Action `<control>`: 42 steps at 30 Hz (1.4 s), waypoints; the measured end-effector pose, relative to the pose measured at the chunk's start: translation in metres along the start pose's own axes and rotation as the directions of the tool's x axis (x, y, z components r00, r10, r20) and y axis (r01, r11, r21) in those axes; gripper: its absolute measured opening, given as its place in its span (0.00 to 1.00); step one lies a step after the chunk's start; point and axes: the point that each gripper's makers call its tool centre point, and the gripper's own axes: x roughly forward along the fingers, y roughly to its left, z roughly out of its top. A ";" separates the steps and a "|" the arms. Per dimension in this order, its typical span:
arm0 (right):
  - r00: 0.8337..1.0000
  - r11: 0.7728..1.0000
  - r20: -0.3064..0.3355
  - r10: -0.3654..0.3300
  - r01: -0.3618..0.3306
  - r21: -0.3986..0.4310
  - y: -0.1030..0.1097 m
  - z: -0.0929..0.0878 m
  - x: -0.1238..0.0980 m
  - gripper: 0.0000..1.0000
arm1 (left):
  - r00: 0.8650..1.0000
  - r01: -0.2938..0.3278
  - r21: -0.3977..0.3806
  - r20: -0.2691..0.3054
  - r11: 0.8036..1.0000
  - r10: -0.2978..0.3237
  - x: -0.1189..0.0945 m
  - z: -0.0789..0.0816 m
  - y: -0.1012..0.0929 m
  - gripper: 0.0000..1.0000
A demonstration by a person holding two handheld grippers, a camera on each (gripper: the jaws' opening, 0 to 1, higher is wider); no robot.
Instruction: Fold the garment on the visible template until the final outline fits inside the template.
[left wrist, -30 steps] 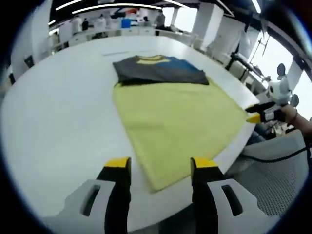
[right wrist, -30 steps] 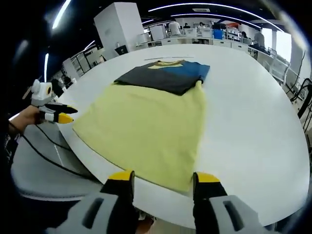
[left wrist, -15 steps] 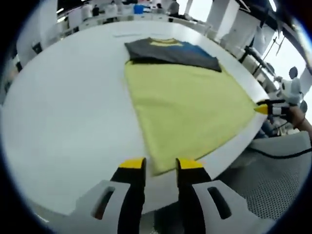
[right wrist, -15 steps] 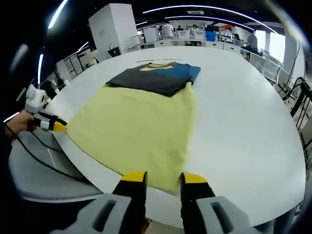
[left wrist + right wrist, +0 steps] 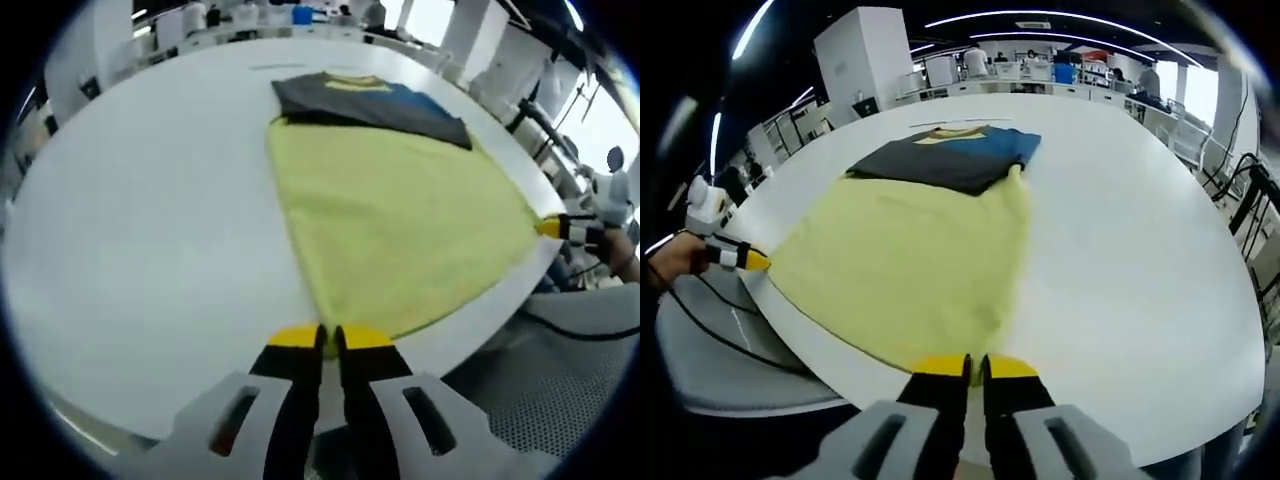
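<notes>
A large pale yellow cloth garment (image 5: pixel 400 215) lies spread flat on the round white table (image 5: pixel 140 230), reaching from the lower centre of both views up to a dark grey and blue folded shirt (image 5: pixel 370 100) in the upper middle of the frame, which its far edge touches. In the left gripper view the left gripper (image 5: pixel 327 338) sits at the bottom centre with its yellow-tipped jaws drawn nearly together over the near corner of the yellow garment, apparently pinching it. In the right gripper view the right gripper (image 5: pixel 974 367) at the bottom centre has its jaws equally narrow over the other near corner (image 5: pixel 970 345), at the table's edge; whether cloth is truly caught between either pair cannot be told for certain. No separate template outline can be made out. Judging by this, the step in hand is taking hold of the two near corners for a fold. The next move likely calls for lifting both corners together and carrying them evenly towards the far edge, keeping the hem level so that the cloth does not bunch or drag the shirt.
</notes>
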 end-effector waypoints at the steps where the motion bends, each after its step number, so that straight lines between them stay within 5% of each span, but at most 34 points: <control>1: 1.000 1.000 0.001 0.002 -0.002 -0.002 0.001 0.001 -0.001 0.00 | 1.000 0.004 -0.001 -0.001 1.000 -0.004 0.000 0.000 -0.001 0.01; 16: 0.999 0.997 -0.035 0.009 -0.012 -0.080 0.004 -0.003 -0.003 0.00 | 0.999 0.037 0.033 -0.010 0.999 -0.037 -0.012 0.001 -0.003 0.00; 20: 0.999 0.995 -0.049 0.015 -0.020 -0.100 0.006 -0.005 -0.009 0.00 | 0.996 0.088 0.030 0.005 0.996 -0.088 -0.025 0.006 -0.013 0.00; 28: 0.995 0.985 -0.096 0.017 -0.033 -0.168 0.013 -0.015 -0.017 0.00 | 0.995 0.097 0.044 -0.022 0.994 -0.096 -0.038 -0.003 -0.017 0.00; 36: 0.993 0.990 -0.103 0.050 -0.063 -0.123 0.015 -0.019 -0.031 0.00 | 0.993 0.107 0.108 -0.052 0.988 -0.102 -0.050 -0.012 -0.027 0.00; 42: 0.993 0.991 -0.107 0.050 -0.062 -0.116 0.017 -0.024 -0.038 0.00 | 0.990 0.121 0.083 -0.075 0.989 -0.115 -0.058 -0.021 -0.033 0.00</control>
